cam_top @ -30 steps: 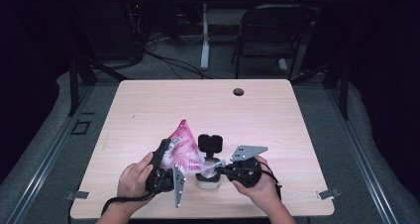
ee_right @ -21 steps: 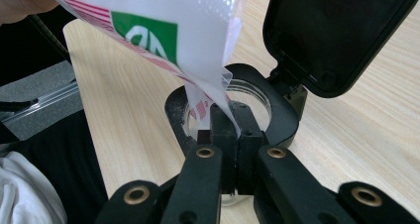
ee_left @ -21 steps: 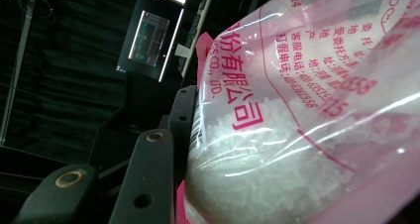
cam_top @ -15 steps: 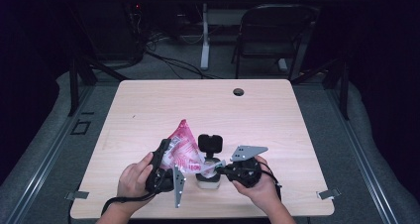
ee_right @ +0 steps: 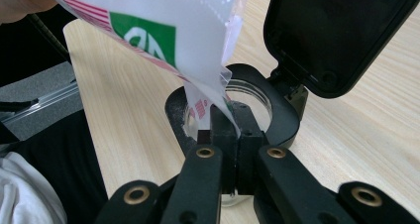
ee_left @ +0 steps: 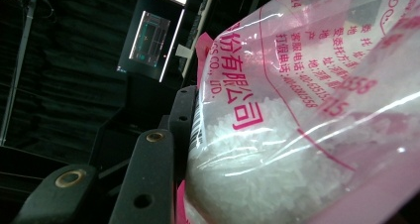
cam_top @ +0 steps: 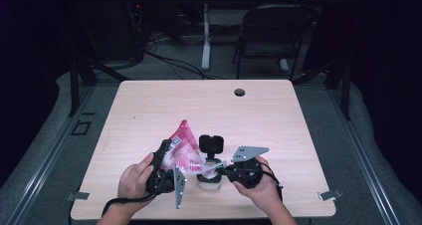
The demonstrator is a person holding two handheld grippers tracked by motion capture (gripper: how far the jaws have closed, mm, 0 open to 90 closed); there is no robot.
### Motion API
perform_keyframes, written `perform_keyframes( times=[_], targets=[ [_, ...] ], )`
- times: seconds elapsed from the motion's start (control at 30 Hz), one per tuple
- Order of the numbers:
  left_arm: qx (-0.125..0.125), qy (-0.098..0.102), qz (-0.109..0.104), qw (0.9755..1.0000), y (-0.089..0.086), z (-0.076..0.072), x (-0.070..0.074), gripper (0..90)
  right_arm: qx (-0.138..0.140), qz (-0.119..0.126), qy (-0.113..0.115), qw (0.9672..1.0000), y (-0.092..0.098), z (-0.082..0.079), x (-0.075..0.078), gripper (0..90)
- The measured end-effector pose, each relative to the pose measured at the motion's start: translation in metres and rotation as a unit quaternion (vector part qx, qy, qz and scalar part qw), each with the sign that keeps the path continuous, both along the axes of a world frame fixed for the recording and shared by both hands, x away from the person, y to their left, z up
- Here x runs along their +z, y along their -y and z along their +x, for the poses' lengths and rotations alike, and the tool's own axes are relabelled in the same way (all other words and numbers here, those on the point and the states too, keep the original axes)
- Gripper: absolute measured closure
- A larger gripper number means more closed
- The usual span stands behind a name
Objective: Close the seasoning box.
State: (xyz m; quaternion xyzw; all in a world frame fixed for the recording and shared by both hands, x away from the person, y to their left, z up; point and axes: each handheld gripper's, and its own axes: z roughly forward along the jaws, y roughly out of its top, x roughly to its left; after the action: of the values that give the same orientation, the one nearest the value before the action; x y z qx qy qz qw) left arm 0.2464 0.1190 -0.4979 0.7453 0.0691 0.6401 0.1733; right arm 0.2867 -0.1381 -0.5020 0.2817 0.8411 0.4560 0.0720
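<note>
While the left claw (cam_top: 166,168) clamps the bag (cam_top: 183,148) tilted, the right claw (ee_right: 229,130) – shut – pinches its corner.

— What can you read on the clear plastic bag with pink print (ee_left: 317,110) I'm holding?
— Pink Chinese characters "份有限公司", "CO., LTD.", and digits "555" and "15"; smaller lines are too fine to read.

The bag (cam_top: 183,148) is a clear plastic pouch with pink print and a green patch, partly filled with white granules (ee_left: 257,149). It is tilted above the table, its lower corner dipping into the jar's mouth. The jar (cam_top: 209,177) is clear, stands upright near the table's front edge, and has a black collar with its black hinged lid (cam_top: 211,143) raised.
</note>
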Motion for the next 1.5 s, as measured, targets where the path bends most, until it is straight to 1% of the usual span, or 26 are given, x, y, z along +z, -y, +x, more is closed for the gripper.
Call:
perform_keyframes(
  times=[0.5,0.57,0.6,0.83,1.5],
  targets=[
    [0.000,0.001,-0.001,1.0000,0.0001,-0.0005,0.0001,65.4,0.000,0.000,0.001,1.0000,0.0002,-0.0001,-0.0001,90.0],
    [0.000,-0.003,-0.003,1.0000,0.0000,-0.0006,-0.0001,65.4,0.000,0.000,0.001,1.0000,0.0002,-0.0001,0.0000,90.0],
    [-0.001,0.001,0.000,1.0000,0.0000,-0.0004,0.0004,65.4,0.000,0.000,0.001,1.0000,0.0002,-0.0001,0.0000,90.0],
    [-0.001,0.004,-0.001,1.0000,0.0007,-0.0011,0.0011,65.4,0.000,0.000,0.000,1.0000,0.0005,-0.0002,0.0001,90.0],
    [-0.003,0.004,-0.003,1.0000,0.0012,-0.0016,0.0011,65.3,0.000,-0.001,0.001,1.0000,0.0012,0.0002,0.0002,90.0]
  ],
)
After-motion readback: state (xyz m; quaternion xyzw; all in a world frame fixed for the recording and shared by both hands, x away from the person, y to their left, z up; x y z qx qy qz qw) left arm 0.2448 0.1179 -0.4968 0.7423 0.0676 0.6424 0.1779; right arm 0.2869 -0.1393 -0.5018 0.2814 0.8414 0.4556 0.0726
